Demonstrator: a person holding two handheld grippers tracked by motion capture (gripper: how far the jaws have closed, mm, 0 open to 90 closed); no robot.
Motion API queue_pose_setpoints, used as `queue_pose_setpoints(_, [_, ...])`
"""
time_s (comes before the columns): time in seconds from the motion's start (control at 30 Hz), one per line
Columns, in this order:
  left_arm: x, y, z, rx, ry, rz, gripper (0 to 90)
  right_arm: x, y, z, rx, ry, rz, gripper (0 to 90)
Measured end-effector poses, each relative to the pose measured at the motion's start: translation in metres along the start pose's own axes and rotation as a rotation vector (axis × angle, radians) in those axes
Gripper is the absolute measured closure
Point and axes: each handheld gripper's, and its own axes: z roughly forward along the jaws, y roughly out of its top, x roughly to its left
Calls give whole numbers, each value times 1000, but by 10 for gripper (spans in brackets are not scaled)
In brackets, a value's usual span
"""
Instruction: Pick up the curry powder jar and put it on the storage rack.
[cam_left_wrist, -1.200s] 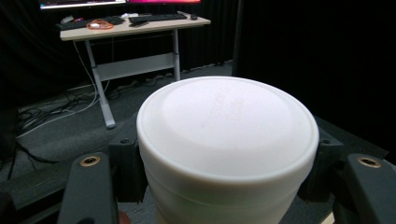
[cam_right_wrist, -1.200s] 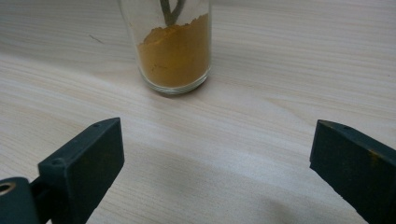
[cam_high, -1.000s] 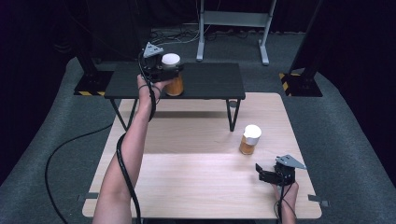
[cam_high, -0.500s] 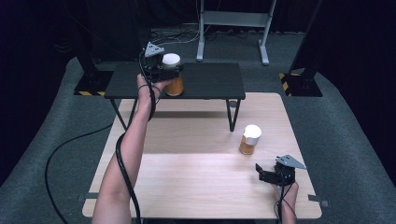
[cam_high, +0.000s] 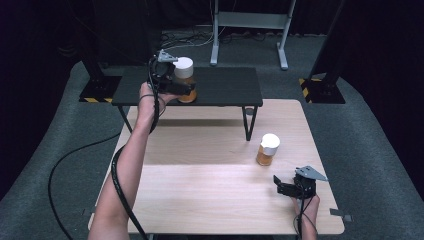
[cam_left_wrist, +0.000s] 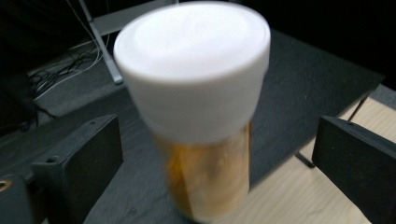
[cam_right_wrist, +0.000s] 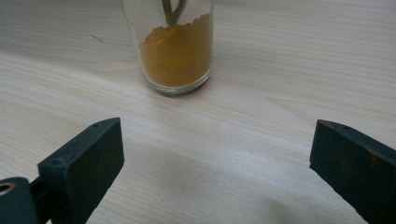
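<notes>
My left gripper (cam_high: 186, 86) is up over the black shelf (cam_high: 225, 87) at the far side of the table, and there's a spice jar with a white cap (cam_high: 184, 79) sitting right between its jaws. From the left gripper view the jar (cam_left_wrist: 201, 116) is dead centre, orange powder in the lower half, big white lid on top. The jaws stand wide on either side of it with clear gaps, so nothing is clamped, it's just straddling the jar. Looks like the jar's base is down on the shelf near its front edge, but the bottom is blurry so I can't say for sure.

My right gripper (cam_high: 282, 186) is low on the near right corner of the wooden table (cam_high: 200, 200), jaws spread wide and holding nothing. Straight ahead of it, a bit off, stands a second spice jar (cam_high: 267, 149), upright, white cap on. In the right gripper view that jar (cam_right_wrist: 175, 51) sits beyond the jaw tips, slightly toward the left jaw, well clear of both, glass bottom resting on the wood with the orange powder showing.
</notes>
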Motion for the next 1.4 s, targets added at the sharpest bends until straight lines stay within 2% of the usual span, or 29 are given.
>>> queue_pose_setpoints(0.17, [-8, -9, -11, 55, 8, 36, 1, 0, 0, 0, 0, 1, 0, 20])
queue_pose_setpoints(0.27, [-14, -21, -14, 82, 6, 61, 1, 0, 0, 0, 0, 1, 0, 20])
queue_pose_setpoints(0.4, [-27, -42, -16, 131, 34, 106, 0, 0, 0, 0, 0, 0, 0, 20])
queue_pose_setpoints(0.53, [-34, -70, -15, 166, 34, 113, 0, 0, 0, 0, 3, 0, -2, 21])
queue_pose_setpoints(0.6, [-36, -86, -14, 185, 25, 110, 0, 1, 0, 0, 2, -1, -2, 20])
queue_pose_setpoints(0.67, [-41, -104, -12, 202, 34, 107, 1, 1, 0, 0, 0, -2, -1, 20])
queue_pose_setpoints(0.8, [-48, -144, -9, 223, 38, 64, 0, 1, 0, 0, 0, -5, -1, 20])
queue_pose_setpoints(0.97, [-64, -191, -5, 248, 21, 40, 1, 1, 0, 0, 2, -5, -1, 21])
queue_pose_setpoints(1.1, [-79, -225, -5, 243, 13, 26, 1, 2, 0, 0, 0, -8, -2, 21])
queue_pose_setpoints(1.2, [-89, -241, -8, 237, 14, 22, 1, 2, 1, 0, 3, -9, -7, 21])
queue_pose_setpoints(1.4, [-94, -259, -9, 220, 19, -17, 1, 3, 1, 0, 5, -11, -9, 21])
